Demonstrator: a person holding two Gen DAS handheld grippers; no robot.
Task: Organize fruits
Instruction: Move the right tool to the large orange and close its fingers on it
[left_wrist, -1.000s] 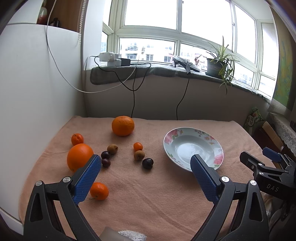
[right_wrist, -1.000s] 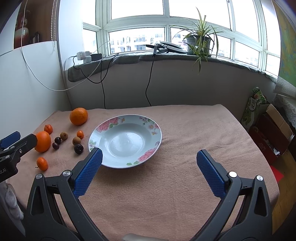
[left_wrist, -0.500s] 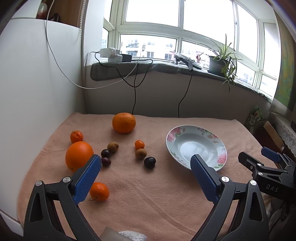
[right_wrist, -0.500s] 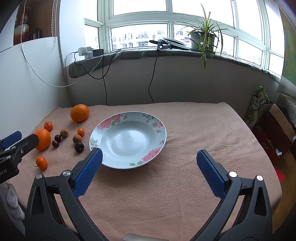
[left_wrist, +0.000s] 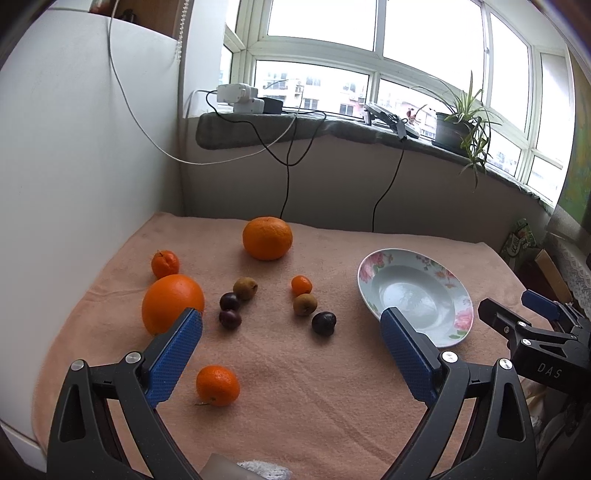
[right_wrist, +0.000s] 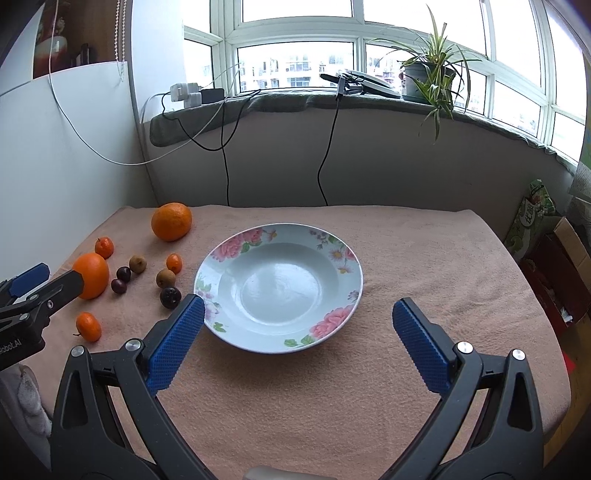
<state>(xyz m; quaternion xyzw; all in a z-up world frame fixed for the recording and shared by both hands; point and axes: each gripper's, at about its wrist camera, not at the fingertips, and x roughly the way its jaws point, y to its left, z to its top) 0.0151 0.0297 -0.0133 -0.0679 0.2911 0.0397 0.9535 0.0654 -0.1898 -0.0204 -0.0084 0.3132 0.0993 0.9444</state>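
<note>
1. Fingers first: left gripper (left_wrist: 291, 325) pads spread wide, gripping nothing; right gripper (right_wrist: 297, 314) same, pads wide apart and empty. Both hovering above peach cloth (left_wrist: 332, 406).
2. Floral plate (right_wrist: 347, 258) lying flat on cloth, just ahead of right fingers, near rim between both pads; nothing in it. From left wrist view, plate (left_wrist: 461, 295) sits beyond right-hand pad, partly hidden by it.
3. Big orange (left_wrist: 171, 301) right behind left-hand pad of left gripper, overlapped by pad tip in view; contact cannot be told.
4. Second big orange (left_wrist: 267, 238) farthest ahead of left fingers, roughly on centreline, near cloth's back edge.
5. Small mandarin (left_wrist: 218, 384) nearest, between left gripper's pads, closer to left-hand one.
6. Another mandarin (left_wrist: 165, 263) just beyond first big orange, outside left-hand pad.
7. Dark plum (left_wrist: 324, 323) ahead, between pads, slightly right of centre.
8. Brown fruit (left_wrist: 305, 304) just beyond plum, tiny kumquat (left_wrist: 301, 285) just past that; these two look touching.
9. Second brown fruit (left_wrist: 245, 288) ahead left of centre, with two dark cherries (left_wrist: 230, 301) just beside it, one in front of other.
10. All fruit on cloth, well left of right gripper's fingers.
</note>
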